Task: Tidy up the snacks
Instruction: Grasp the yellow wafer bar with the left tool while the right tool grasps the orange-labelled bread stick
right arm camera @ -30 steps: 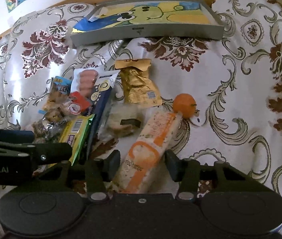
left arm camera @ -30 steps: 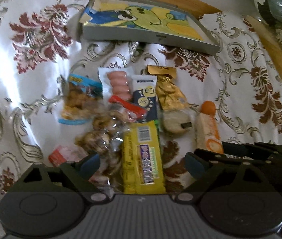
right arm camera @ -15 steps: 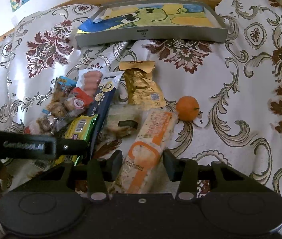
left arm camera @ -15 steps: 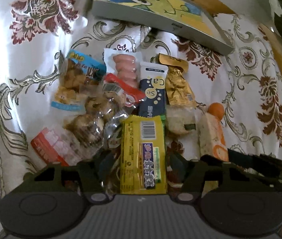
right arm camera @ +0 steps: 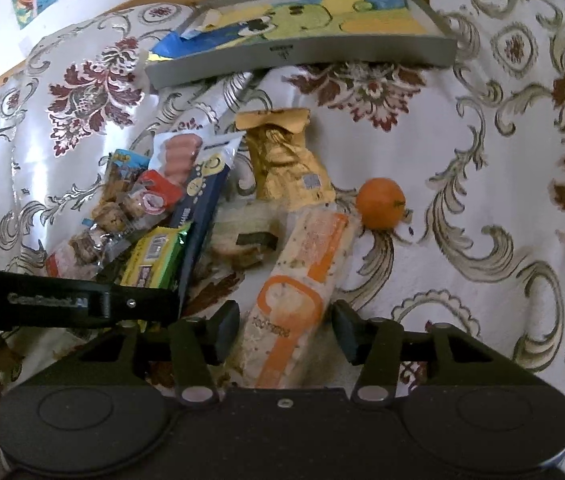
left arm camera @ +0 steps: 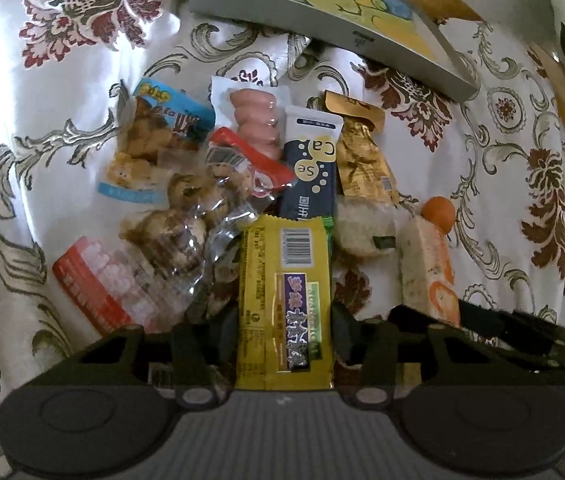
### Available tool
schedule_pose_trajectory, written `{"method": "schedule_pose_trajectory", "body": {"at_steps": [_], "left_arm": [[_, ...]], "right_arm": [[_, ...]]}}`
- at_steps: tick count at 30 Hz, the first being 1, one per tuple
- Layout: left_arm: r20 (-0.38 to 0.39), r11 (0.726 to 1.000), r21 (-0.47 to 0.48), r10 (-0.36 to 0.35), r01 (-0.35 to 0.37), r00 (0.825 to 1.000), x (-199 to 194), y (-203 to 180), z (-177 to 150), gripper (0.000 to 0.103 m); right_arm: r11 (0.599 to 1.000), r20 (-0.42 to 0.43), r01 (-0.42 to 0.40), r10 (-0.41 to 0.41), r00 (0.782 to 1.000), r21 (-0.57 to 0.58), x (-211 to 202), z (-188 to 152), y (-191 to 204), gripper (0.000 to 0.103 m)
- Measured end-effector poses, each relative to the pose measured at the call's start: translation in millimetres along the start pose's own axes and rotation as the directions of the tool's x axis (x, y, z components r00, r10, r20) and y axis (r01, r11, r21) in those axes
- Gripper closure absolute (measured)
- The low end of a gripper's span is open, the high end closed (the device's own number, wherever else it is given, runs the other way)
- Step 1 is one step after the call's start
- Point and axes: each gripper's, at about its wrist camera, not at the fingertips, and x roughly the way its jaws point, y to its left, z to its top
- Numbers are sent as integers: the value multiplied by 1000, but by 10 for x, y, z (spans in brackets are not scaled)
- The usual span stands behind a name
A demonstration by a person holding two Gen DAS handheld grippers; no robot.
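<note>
A heap of snack packs lies on a floral cloth (left arm camera: 42, 120). My left gripper (left arm camera: 284, 332) has its pads against both long edges of a yellow snack bar (left arm camera: 284, 280), shut on it. The bar also shows in the right wrist view (right arm camera: 154, 256), beside the left gripper's black body (right arm camera: 82, 304). My right gripper (right arm camera: 286, 328) is open, its fingers astride the near end of an orange-and-white pack (right arm camera: 298, 292) with gaps on both sides. A small orange fruit (right arm camera: 380, 202) lies just beyond that pack. The grey tray (right arm camera: 302, 56) with a cartoon lining stands at the back.
The heap also holds a sausage pack (left arm camera: 256, 120), a dark blue pack (left arm camera: 310, 176), a gold pack (left arm camera: 362, 160), a blue-topped bag (left arm camera: 154, 144), a clear bag of brown pieces (left arm camera: 178, 236) and a red pack (left arm camera: 94, 284). Bare cloth (right arm camera: 502, 220) lies right of the orange fruit.
My left gripper has moved in over the yellow bar and its fingers have narrowed onto the bar's edges. My right gripper has crept slightly forward around the orange-and-white pack, still open.
</note>
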Motion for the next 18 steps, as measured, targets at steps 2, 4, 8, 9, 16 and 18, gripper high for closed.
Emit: {"method": "schedule_pose_trajectory", "body": {"at_steps": [2,4,8,9,16,18], "left_arm": [[4,1000,-21,1,-1,1000,-23,0,-10,51],[4,999,-37,2,-2,1000,-52,3,-26,51],[11,999,-45,-10,10,1000,-107,-31,-57,51],[10,999,-45,-13,14,1000,-119,-43,-63,51],[44,999,-11,-39,40,998,-242,-172,-129,51],[64,999,-6,-47,48,997,-273,-189,-140,51]], "right_arm": [[1000,9,3,-3,1000,2,-3,-1,5,52],[1000,17,5,-5,1000,2,-18,-2,11,54],[1000,22,26,-26,999,-3,-44,-10,18,59],[999,24,36,-35,999,-15,-55,-12,34,60],[966,135,144,-117,984,-214,-229,-77,280,66],[940,189,194,-145,971,-280,-277,-103,351,68]]}}
